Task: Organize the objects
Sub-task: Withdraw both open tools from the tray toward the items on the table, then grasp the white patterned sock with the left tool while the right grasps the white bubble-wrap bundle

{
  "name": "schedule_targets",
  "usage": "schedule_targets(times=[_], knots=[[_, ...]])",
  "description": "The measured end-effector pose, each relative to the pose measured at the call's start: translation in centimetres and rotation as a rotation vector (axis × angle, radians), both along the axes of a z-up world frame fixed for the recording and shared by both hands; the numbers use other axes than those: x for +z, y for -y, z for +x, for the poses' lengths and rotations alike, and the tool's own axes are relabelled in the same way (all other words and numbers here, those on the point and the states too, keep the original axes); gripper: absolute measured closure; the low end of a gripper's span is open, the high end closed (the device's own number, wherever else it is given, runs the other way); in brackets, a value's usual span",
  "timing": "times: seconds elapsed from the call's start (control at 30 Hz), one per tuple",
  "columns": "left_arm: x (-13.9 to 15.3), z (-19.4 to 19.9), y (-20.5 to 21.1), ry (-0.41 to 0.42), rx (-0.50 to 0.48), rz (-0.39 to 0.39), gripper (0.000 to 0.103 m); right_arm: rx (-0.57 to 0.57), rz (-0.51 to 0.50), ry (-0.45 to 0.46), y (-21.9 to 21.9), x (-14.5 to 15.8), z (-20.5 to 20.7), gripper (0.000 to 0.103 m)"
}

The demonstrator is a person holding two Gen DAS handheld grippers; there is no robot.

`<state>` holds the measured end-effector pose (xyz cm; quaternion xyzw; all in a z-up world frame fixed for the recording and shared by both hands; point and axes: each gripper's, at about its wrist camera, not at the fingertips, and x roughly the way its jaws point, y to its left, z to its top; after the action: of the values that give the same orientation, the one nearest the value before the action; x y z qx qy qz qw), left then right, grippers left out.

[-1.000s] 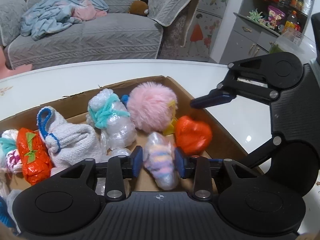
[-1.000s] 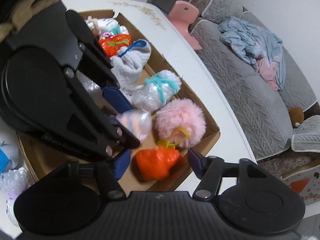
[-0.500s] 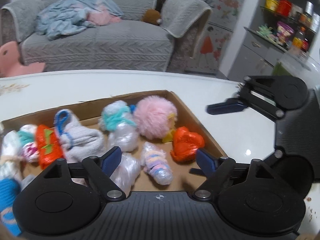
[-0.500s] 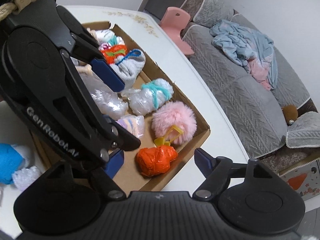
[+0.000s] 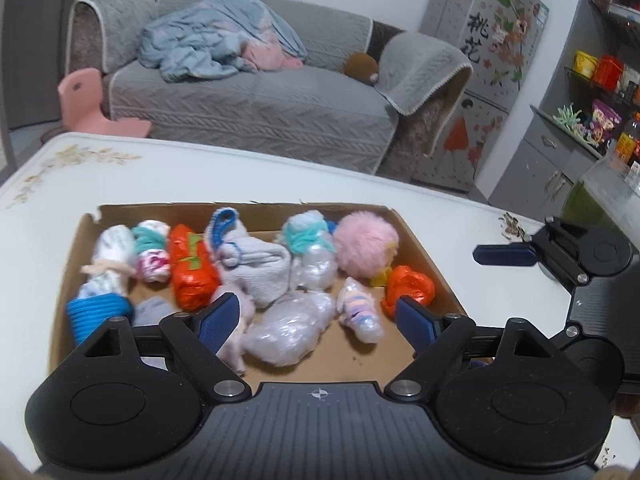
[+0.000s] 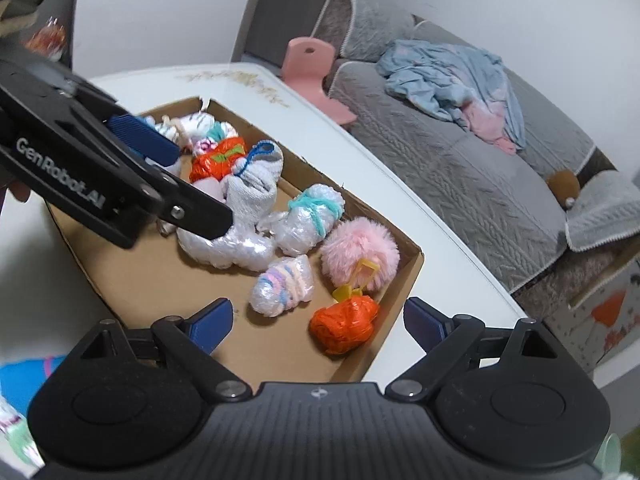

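Observation:
A shallow cardboard box [image 5: 424, 248] [image 6: 404, 292] on the white table holds several wrapped soft toys. Among them are a pastel striped bundle [image 5: 360, 314] [image 6: 284, 286], a pink fluffy ball [image 5: 366, 242] [image 6: 360, 254], an orange wrapped one [image 5: 408, 290] [image 6: 346, 324] and a clear-wrapped bundle [image 5: 290, 330]. My left gripper [image 5: 316, 322] is open and empty above the box's near side. My right gripper [image 6: 318, 320] is open and empty over the box's right end. It also shows in the left wrist view, at the right [image 5: 504, 254].
The white table [image 5: 240, 176] carries the box; a blue knitted item [image 6: 24, 372] lies on it outside the box. A grey sofa [image 5: 256, 100] with a blue blanket and a pink chair [image 5: 86, 102] stand behind. Shelves with jars [image 5: 600, 92] are at the right.
My left gripper opened, let go of the pastel striped bundle in the box, and pulled back and up. My right gripper also drew back from the box.

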<state>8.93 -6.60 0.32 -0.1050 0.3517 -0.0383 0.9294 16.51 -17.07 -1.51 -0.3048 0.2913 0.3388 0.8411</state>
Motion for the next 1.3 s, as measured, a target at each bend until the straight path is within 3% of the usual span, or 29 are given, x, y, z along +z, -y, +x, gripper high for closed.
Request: schedule_targets(times=[0.23, 0.47, 0.67, 0.8, 0.87, 1.0, 1.13, 1.3], knots=[[0.6, -3.4, -1.0, 0.048, 0.018, 0.016, 0.013, -0.091, 0.093, -0.024, 1.1, 0.2, -2.8, 0.009], [-0.1, -7.3, -2.6, 0.044, 0.066, -0.007, 0.013, -0.188, 0.216, -0.054, 2.4, 0.5, -5.5, 0.008], [-1.4, -11.4, -2.6, 0.051, 0.034, -0.023, 0.013, -0.217, 0.269, -0.062, 3.1, 0.1, -8.3, 0.006], [-2.8, -14.6, -2.4, 0.106, -0.079, -0.010, 0.009, -0.261, 0.314, -0.079, 3.9, -0.7, -10.0, 0.005], [-3.8, -16.2, -2.4, 0.141, -0.184, -0.026, 0.001, -0.298, 0.348, -0.090, 4.7, -1.2, -10.5, 0.005], [-5.7, -18.7, -1.6, 0.185, -0.397, 0.004, 0.001, -0.419, 0.435, -0.143, 6.7, -2.5, -10.6, 0.004], [-6.9, -19.9, -0.4, 0.186, -0.515, 0.035, 0.001, -0.463, 0.472, -0.178, 7.7, -3.5, -10.6, 0.004], [-8.2, -19.7, 1.7, 0.186, -0.575, 0.093, 0.001, -0.518, 0.495, -0.205, 8.0, -4.3, -10.1, 0.003]])
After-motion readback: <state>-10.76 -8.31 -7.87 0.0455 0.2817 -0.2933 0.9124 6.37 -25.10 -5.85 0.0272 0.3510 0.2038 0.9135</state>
